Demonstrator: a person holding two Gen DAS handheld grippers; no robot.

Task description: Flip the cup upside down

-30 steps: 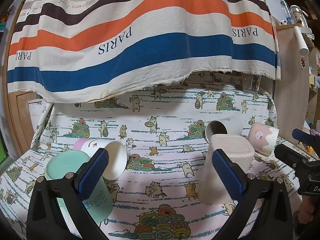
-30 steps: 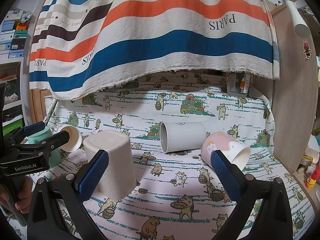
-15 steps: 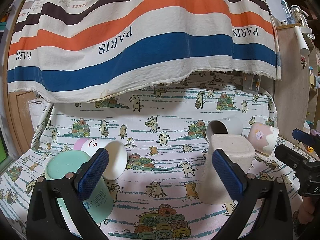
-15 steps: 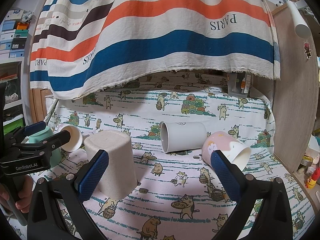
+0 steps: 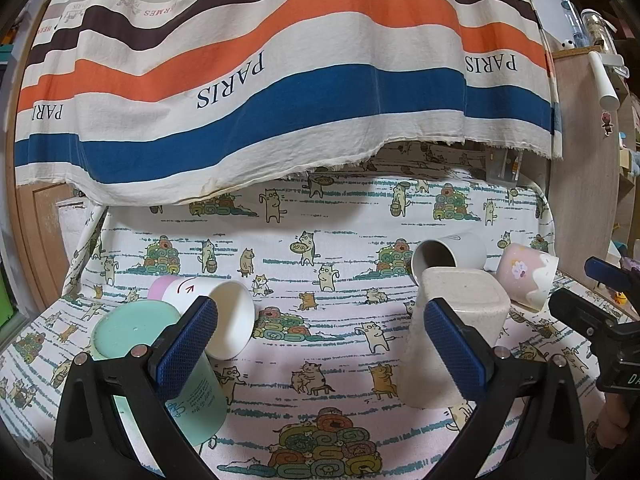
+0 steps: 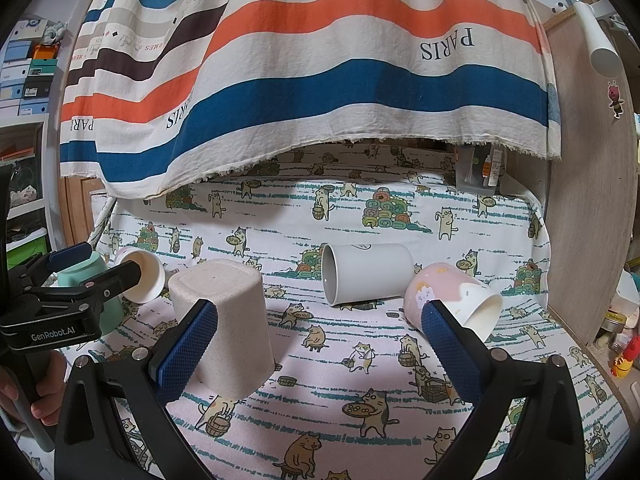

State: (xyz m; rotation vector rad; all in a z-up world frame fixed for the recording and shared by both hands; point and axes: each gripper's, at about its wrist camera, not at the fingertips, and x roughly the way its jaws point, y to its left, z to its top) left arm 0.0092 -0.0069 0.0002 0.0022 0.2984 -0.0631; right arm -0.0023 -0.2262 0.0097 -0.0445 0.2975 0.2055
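Observation:
Several cups are on the cat-print cloth. A speckled beige cup [image 5: 456,332] [image 6: 228,320] stands upside down. A mint cup [image 5: 160,360] [image 6: 92,292] stands upside down at the left. A pink-and-white paper cup [image 5: 216,312] [image 6: 140,276], a white mug [image 5: 448,254] [image 6: 368,276] and a pink mug [image 5: 528,274] [image 6: 452,304] lie on their sides. My left gripper [image 5: 320,356] is open and empty, between the mint and beige cups. My right gripper [image 6: 320,356] is open and empty, between the beige cup and the pink mug.
A striped "PARIS" cloth [image 5: 280,80] [image 6: 320,72] hangs over the back of the surface. A wooden panel [image 6: 588,200] stands at the right. Small items [image 6: 620,360] sit past the right edge. The left gripper also shows at the left of the right wrist view [image 6: 92,276].

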